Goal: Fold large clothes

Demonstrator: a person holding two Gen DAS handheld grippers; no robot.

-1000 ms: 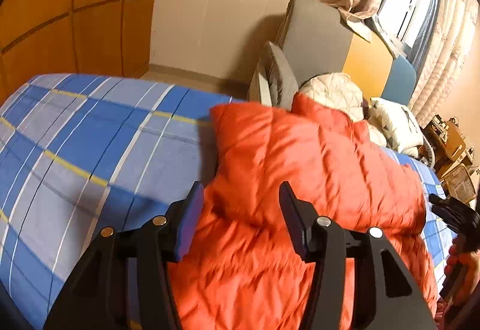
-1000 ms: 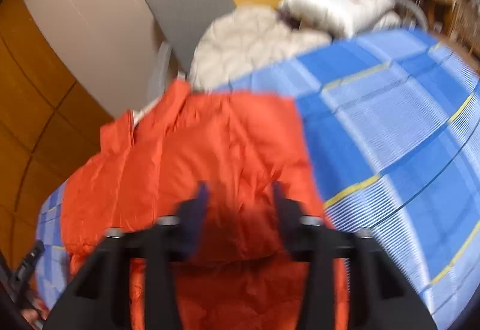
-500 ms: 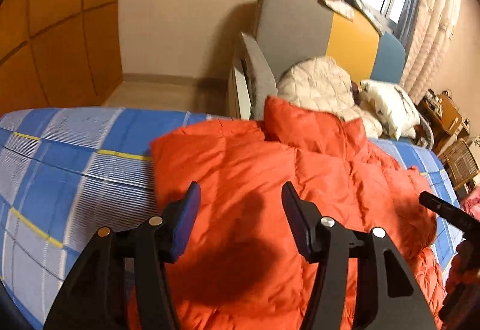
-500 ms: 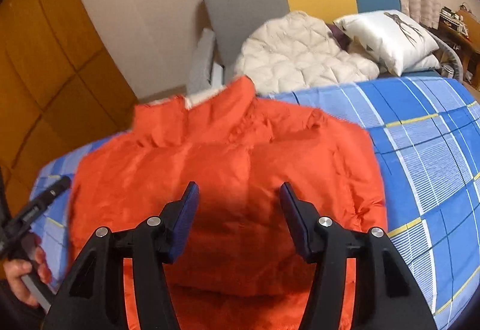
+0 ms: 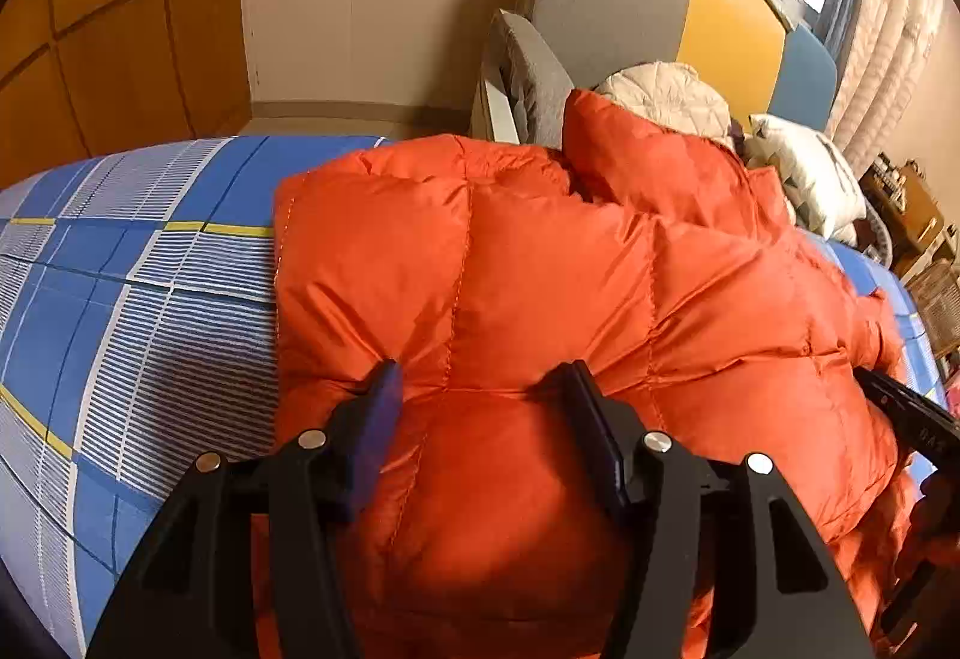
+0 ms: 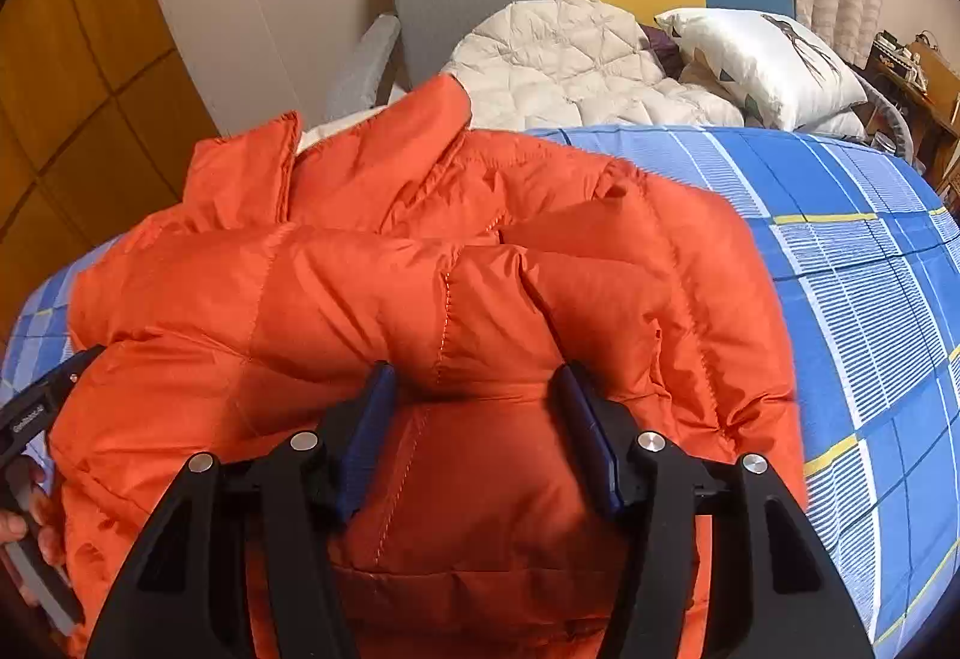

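Left wrist: orange jacket [image 5: 540,299] lies collar-away lengthwise; left gripper [image 5: 480,389] and right gripper [image 6: 474,389] spread wide, pressing it.

Right gripper [image 6: 477,389] jaws spread wide, tips pressed into orange puffer jacket [image 6: 420,299]; fabric bulges between them, not pinched; jacket lies on blue plaid bedspread [image 6: 870,299], collar toward the far edge; left gripper [image 6: 36,413] at jacket's left edge, jaw state unclear; cream quilted jacket [image 6: 558,53] and white pillow [image 6: 762,59] beyond the bed's far edge.
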